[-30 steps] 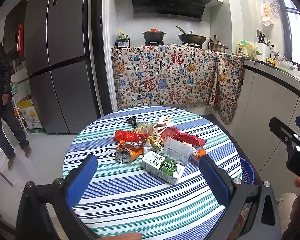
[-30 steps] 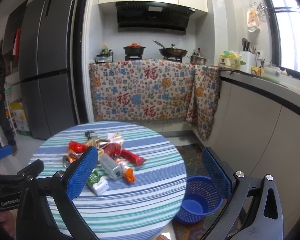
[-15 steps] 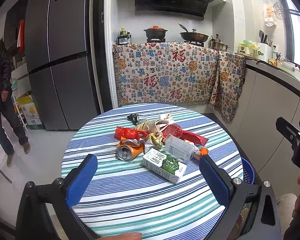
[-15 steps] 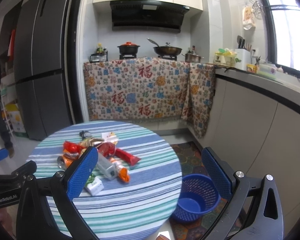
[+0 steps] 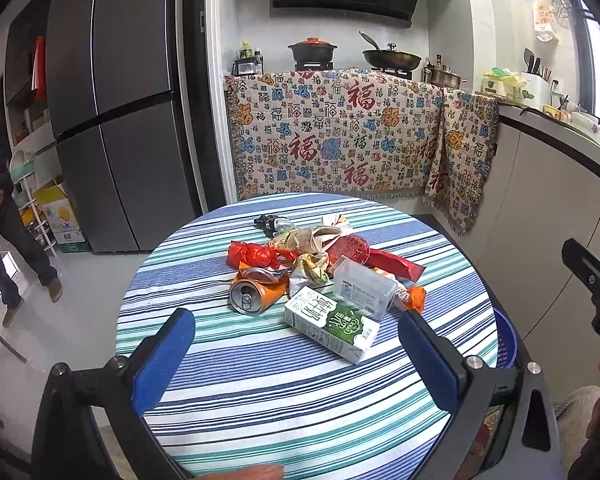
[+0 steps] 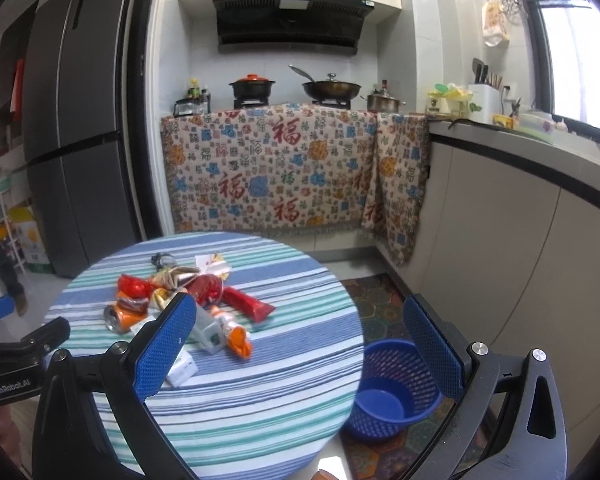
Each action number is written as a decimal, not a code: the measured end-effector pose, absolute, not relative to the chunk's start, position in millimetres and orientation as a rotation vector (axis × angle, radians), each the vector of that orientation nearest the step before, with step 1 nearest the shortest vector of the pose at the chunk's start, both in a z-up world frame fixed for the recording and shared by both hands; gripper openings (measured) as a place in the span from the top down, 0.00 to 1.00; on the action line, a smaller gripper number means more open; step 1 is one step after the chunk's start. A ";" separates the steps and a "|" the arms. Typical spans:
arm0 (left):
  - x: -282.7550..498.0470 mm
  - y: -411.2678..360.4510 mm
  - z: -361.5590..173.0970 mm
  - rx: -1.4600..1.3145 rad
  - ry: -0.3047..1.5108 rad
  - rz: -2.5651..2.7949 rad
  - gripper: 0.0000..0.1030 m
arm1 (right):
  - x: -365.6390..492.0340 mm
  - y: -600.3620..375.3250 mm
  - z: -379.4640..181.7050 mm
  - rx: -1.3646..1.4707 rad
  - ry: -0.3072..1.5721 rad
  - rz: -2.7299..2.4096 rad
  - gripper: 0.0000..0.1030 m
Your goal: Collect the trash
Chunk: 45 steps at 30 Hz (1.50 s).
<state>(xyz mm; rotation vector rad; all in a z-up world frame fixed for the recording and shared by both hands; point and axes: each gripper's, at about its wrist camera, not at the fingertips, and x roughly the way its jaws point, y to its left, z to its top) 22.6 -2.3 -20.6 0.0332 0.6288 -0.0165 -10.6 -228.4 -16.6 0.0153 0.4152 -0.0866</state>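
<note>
Trash (image 5: 320,276) lies heaped mid-surface (image 5: 260,392): a crushed orange can (image 5: 254,294) at left, a green milk carton (image 5: 332,323) nearest, a clear box (image 5: 364,288) at right. Both the left claw (image 5: 296,354) and right claw (image 6: 300,338) hover wide open, empty. The carton looks the easiest first grip, bound for the blue basket (image 6: 392,388) on the floor rightward. Refrigerator (image 5: 116,120) and draped stove counter (image 5: 340,132) stand behind.

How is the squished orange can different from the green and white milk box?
The crushed orange metal drink can is round and dented, with its silver top facing the camera; the green-and-white cardboard milk carton is a box with flat sides and keeps its shape. The can looks smaller than the carton. The can sits left of the carton. Both lie on their sides on the round striped table, with neither claw touching them.
</note>
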 end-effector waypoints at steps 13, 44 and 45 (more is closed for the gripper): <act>46.3 -5.5 -49.5 0.063 0.690 0.010 0.00 | 13.7 -233.2 -40.9 0.031 0.468 -0.066 0.00; 53.0 4.1 -53.6 0.050 0.699 0.019 0.00 | 19.4 -219.7 -44.4 0.007 0.470 -0.025 0.00; 52.8 3.7 -53.5 0.049 0.699 0.019 0.00 | 19.1 -219.9 -44.4 0.007 0.470 -0.025 0.00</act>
